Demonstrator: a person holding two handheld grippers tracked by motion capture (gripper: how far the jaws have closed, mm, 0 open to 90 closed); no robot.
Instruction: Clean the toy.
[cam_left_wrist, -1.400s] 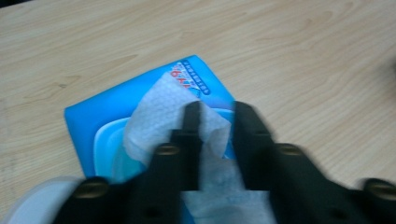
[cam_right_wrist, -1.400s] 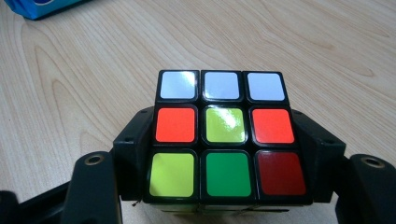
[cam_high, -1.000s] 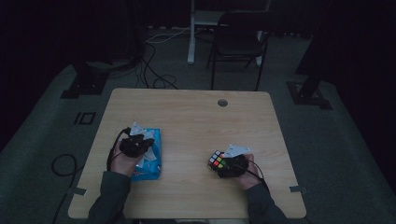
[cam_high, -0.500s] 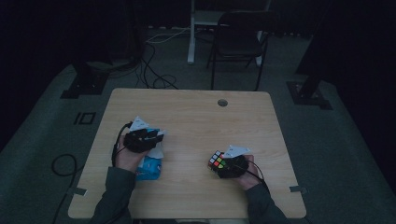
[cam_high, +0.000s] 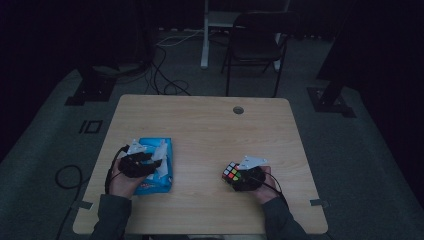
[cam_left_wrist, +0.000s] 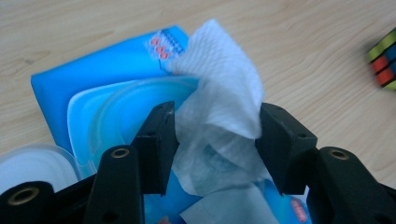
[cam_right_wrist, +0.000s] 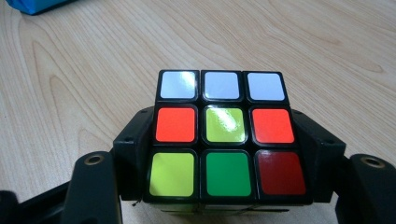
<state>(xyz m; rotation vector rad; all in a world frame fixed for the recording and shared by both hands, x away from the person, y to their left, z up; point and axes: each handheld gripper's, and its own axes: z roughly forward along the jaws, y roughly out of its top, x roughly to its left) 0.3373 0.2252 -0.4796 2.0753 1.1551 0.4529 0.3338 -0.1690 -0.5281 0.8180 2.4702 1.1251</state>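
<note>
Here the table (cam_high: 200, 125) is mostly bare wood: its whole far half lies open, with only a small round grommet hole (cam_high: 238, 109) near the far edge, and a wide clear strip runs between the two hands. Both work spots sit toward the near edge. The pack of wet wipes (cam_high: 162, 150) lies close to the table's left edge, the cube (cam_high: 231, 172) right of the middle, well apart from the pack.

The blue pack lies flat, its long axis running from the near edge toward the far edge. In the left gripper view its round lid (cam_left_wrist: 28, 165) stands flipped open at the lower left, and a white wipe (cam_left_wrist: 219, 102) sticks up out of the opening, crumpled and leaning away from the camera.

The left gripper (cam_high: 142, 162) hovers over the near half of the pack, the forearm coming in from the bottom, the hand (cam_high: 122, 182) behind it. Its jaws have just been opening and now stand apart on either side of the wipe; the right one touches its edge, though neither pinches it.

The right gripper (cam_high: 246, 179) lies low and roughly level at the table, pointing left. Its jaws are clamped on the cube's two sides, the face with a white top row turned to its camera.
</note>
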